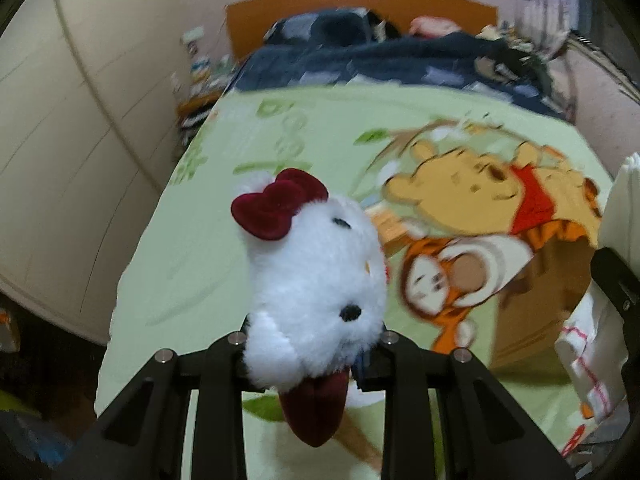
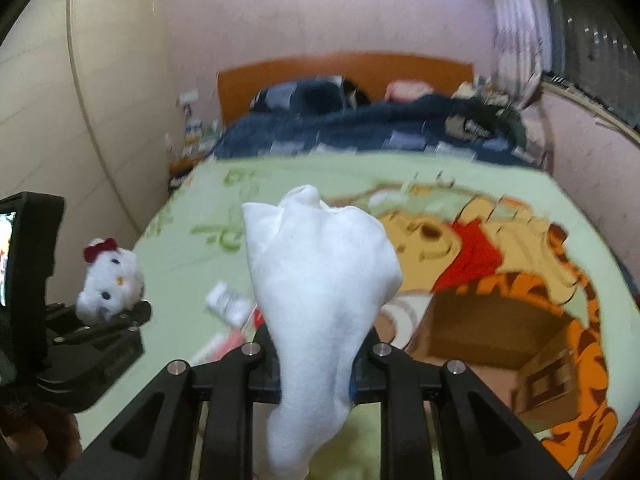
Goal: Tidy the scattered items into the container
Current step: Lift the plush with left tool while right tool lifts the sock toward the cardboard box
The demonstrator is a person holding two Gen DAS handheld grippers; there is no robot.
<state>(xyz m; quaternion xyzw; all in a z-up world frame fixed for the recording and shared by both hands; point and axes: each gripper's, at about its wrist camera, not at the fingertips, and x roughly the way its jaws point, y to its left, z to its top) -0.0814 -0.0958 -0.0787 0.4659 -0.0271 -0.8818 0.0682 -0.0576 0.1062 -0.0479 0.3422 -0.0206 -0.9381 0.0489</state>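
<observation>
Right wrist view: one white sock (image 2: 316,280), one plush cat (image 2: 109,278).

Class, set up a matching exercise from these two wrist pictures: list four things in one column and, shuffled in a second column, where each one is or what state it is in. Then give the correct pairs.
Column 1
1. white plush cat
2. white sock
3. cardboard box
4. navy quilt

Column 2
A. open-topped, standing on the green cartoon blanket
B. clamped in the right gripper
C. bunched at the headboard end of the bed
D. clamped in the left gripper

Pairs: 1-D, 2-B, 3-A, 4-C
</observation>
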